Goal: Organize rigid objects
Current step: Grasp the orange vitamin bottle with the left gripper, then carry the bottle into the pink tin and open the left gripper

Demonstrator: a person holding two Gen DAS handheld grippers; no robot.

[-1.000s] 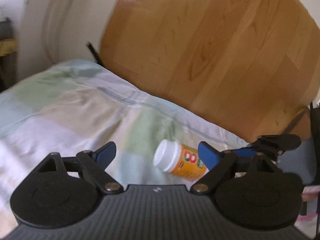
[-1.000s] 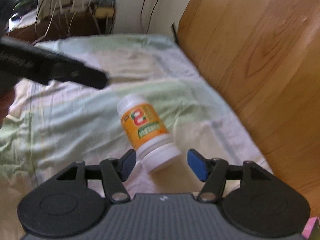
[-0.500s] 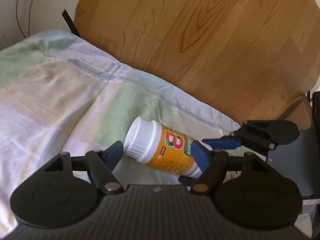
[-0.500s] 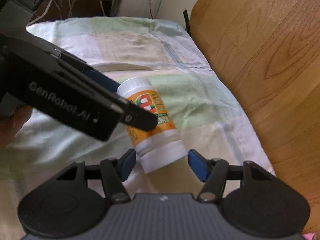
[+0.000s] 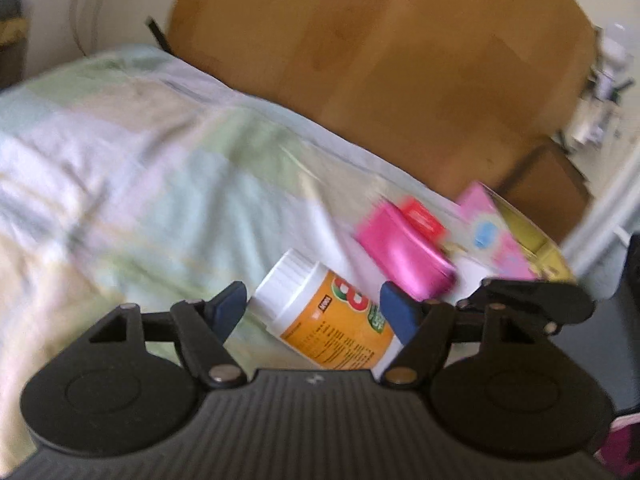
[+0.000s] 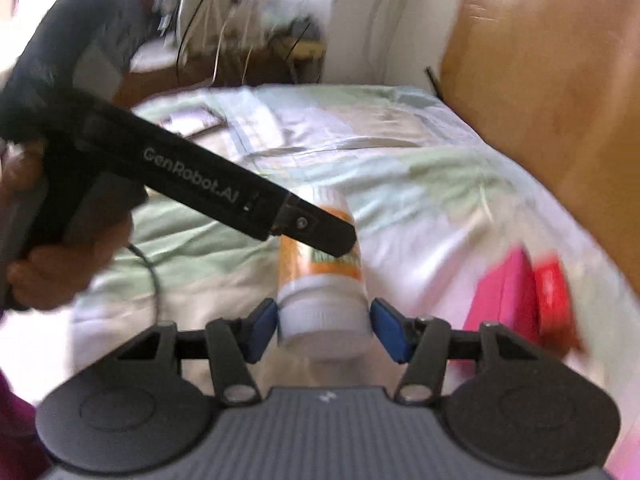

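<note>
The orange bottle (image 5: 328,316), white-capped, sits between both tools above a pastel patchwork bedsheet (image 5: 132,184). In the left wrist view the left gripper (image 5: 314,310) straddles it: cap end toward 10 o'clock beside the left pad, the orange label against or just beside the right pad; contact on the cap side cannot be confirmed through the blur. Its jaws have just been closing, with the bottle between them, and now stand at a moderate width. In the right wrist view the right gripper (image 6: 326,326) brackets the white end of the same bottle (image 6: 324,292); the left pad appears to touch it, while a thin gap shows at the right pad, so a firm hold cannot be confirmed. These jaws have likewise just been closing around the bottle. The left tool's black body crosses that view from 10 o'clock toward centre, held by a hand (image 6: 60,264) at 9 o'clock, its tip overlapping the bottle's label. A pink box (image 5: 404,256) and a red item (image 5: 424,216) lie on the sheet at 2 o'clock of the bottle in the left view, near but apart. A wooden headboard (image 5: 400,60) stands at 12 o'clock.
</note>
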